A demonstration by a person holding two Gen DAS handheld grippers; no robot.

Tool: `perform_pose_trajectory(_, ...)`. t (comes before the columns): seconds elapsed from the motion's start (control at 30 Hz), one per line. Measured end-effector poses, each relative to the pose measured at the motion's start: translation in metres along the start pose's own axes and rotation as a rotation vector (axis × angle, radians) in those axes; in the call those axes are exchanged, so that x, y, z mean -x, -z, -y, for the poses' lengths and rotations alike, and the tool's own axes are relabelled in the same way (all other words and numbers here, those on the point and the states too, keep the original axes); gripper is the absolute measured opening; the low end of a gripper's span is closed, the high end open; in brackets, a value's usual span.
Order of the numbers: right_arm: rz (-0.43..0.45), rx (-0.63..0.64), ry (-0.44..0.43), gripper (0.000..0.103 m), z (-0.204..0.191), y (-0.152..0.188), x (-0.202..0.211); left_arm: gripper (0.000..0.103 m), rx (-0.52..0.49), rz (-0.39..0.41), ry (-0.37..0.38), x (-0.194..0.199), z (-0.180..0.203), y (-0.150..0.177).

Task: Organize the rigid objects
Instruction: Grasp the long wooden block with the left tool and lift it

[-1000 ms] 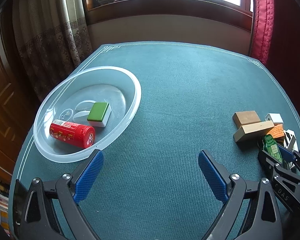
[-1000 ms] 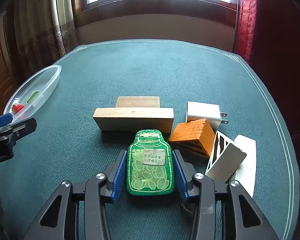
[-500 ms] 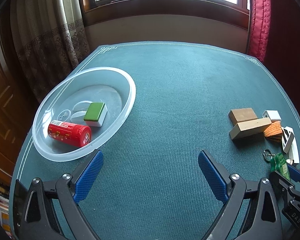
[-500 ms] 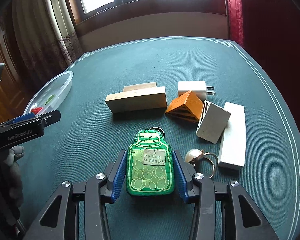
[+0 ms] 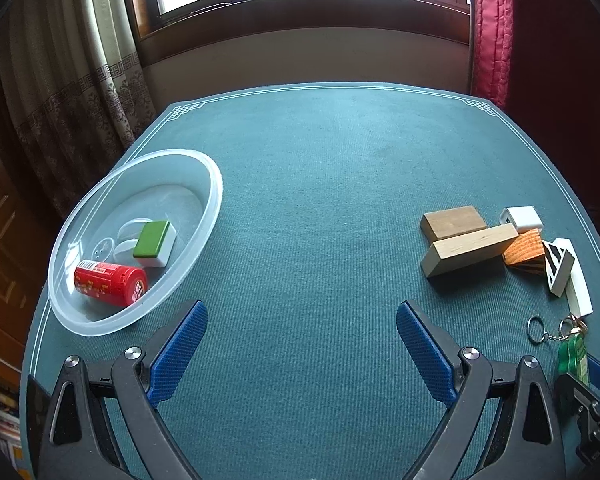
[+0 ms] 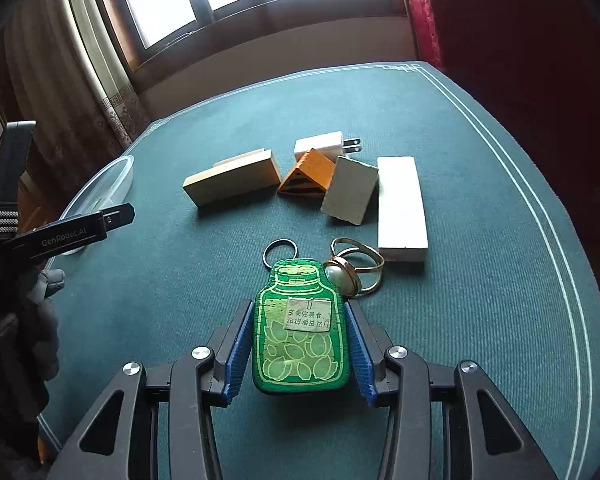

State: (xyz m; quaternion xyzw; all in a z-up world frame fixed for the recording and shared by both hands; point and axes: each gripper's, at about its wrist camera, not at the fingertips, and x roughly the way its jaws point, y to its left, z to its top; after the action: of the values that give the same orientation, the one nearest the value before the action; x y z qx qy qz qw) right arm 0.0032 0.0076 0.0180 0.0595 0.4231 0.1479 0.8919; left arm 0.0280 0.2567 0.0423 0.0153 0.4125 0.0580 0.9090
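Note:
My right gripper [image 6: 299, 344] is shut on a green bottle-shaped keychain tag [image 6: 299, 328], held above the green table cloth; its key ring [image 6: 280, 251] and a pearl ring [image 6: 354, 270] hang at its far end. The same keychain [image 5: 574, 358] shows at the lower right of the left wrist view. My left gripper [image 5: 302, 346] stands open over bare cloth with nothing between its fingers. A clear plastic bowl [image 5: 204, 236] at the left holds a red can [image 5: 110, 282] and a green-topped tile [image 5: 153, 242].
Beyond the keychain lie a long wooden block [image 6: 232, 182], an orange wedge [image 6: 306, 178], a white charger [image 6: 320, 144], a grey wedge [image 6: 350, 194] and a white bar [image 6: 400, 206]. A gloved hand [image 6: 24, 332] holds the left gripper. Curtains and a window stand behind the table.
My right gripper has pulled back and lifted with the keychain away from the block pile, drawing out the key ring and pearl ring. The left gripper has stayed open and tilted slightly.

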Motion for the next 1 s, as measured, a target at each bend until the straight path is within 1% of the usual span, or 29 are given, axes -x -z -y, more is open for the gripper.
perform_pose_trajectory(0.3,0.015,-0.005,0.056,0.047,0.014,0.016,0.013,0.096,-0.035,-0.04,0.08,-0.009,0.036,-0.01)
perform_pose_trajectory(0.53,0.032,-0.01,0.05,0.047,0.017,0.021,0.013,0.096,-0.051,-0.05,0.14,-0.017,0.069,-0.024)
perform_pose_trajectory(0.67,0.046,-0.007,0.056,0.047,0.016,0.024,0.014,0.096,-0.033,-0.057,0.164,-0.024,0.085,-0.035)
perform_pose_trajectory(0.87,0.055,-0.008,0.051,0.048,0.017,0.027,0.016,0.096,0.022,-0.056,0.19,-0.033,0.105,-0.05)
perform_pose_trajectory(1.0,0.06,-0.018,0.039,0.048,0.019,0.028,0.017,0.096,0.04,-0.044,0.168,-0.04,0.117,-0.053)
